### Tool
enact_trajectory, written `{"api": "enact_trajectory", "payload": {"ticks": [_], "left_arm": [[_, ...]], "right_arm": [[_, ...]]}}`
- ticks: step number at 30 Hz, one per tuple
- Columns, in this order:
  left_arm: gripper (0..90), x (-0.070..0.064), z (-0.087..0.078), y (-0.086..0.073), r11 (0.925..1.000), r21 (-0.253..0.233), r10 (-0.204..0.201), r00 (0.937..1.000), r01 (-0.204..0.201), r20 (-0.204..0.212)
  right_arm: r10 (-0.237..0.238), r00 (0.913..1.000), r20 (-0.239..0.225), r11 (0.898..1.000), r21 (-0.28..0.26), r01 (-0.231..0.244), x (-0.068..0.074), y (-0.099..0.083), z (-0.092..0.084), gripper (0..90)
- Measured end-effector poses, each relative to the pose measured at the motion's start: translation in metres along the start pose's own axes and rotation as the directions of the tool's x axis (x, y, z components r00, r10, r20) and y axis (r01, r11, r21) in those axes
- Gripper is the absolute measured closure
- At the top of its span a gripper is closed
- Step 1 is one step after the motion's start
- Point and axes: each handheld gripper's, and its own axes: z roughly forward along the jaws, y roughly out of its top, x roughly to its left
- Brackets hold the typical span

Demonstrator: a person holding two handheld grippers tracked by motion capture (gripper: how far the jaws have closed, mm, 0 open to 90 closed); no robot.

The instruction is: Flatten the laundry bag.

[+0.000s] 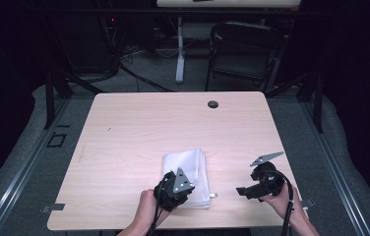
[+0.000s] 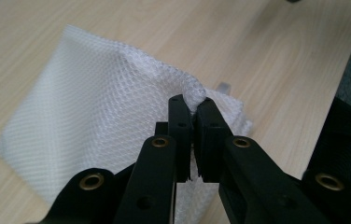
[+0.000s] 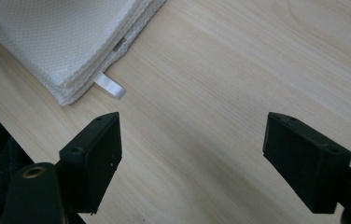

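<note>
1. Left claw: at the near table edge, over the cloth's near corner. Its jaws are pressed together on a pinched-up ridge of the mesh top layer, seen in the left gripper view.
2. Right claw: held in the person's right hand near the table's front right; it points toward the cloth. Its jaws stand wide apart with bare wood between them; nothing is held.
3. Folded white mesh cloth: lies flat in several stacked layers on the table, near the front edge, between the two claws. A small white tag sticks out from its edge on the right claw's side.
4. Light wood table: a dark round cap sits near its far edge.
5. Beyond the table: a dark folding chair on the floor.
</note>
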Motion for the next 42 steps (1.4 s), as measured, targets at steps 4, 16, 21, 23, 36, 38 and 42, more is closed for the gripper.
{"api": "enact_trajectory", "payload": {"ticks": [4, 16, 21, 23, 36, 38, 42], "left_arm": [[86.9, 0.009, -0.012, -0.002, 0.9994, -0.019, -0.03, 0.9995, 0.03, 0.0], [86.8, 0.04, -0.051, -0.023, 0.9898, -0.065, -0.128, 0.9918, 0.127, -0.009], [87.2, 0.045, -0.057, -0.029, 0.9872, -0.071, -0.145, 0.9892, 0.143, -0.023], [87.3, 0.045, -0.058, -0.031, 0.9868, -0.072, -0.147, 0.9889, 0.145, -0.024], [87.8, 0.058, -0.073, -0.049, 0.9816, -0.069, -0.183, 0.9804, 0.178, -0.073], [87.8, 0.059, -0.074, -0.053, 0.9809, -0.068, -0.188, 0.9787, 0.182, -0.083], [87.9, 0.064, -0.077, -0.059, 0.9789, -0.06, -0.2, 0.9756, 0.195, -0.09]], "right_arm": [[-0.007, 1.0, 0.001, 1.0, -0.014, 0.007, 0.004, 0.002, 0.001, 25.2], [-0.09, 0.9957, 0.022, 0.995, -0.035, 0.09, 0.022, 0.029, 0.013, 85.7], [-0.109, 0.9937, -0.028, 0.993, -0.039, 0.108, 0.028, 0.049, 0.034, 90.0], [-0.119, 0.9924, -0.029, 0.992, -0.034, 0.118, 0.029, 0.053, 0.039, 90.0], [-0.125, 0.9898, -0.069, 0.992, -0.011, 0.124, 0.037, 0.081, 0.083, 90.0], [-0.141, 0.9875, -0.07, 0.99, 0.0, 0.142, 0.036, 0.083, 0.086, 90.0], [-0.14, 0.9866, -0.083, 0.99, 0.003, 0.141, 0.039, 0.085, 0.091, 90.0]]}}
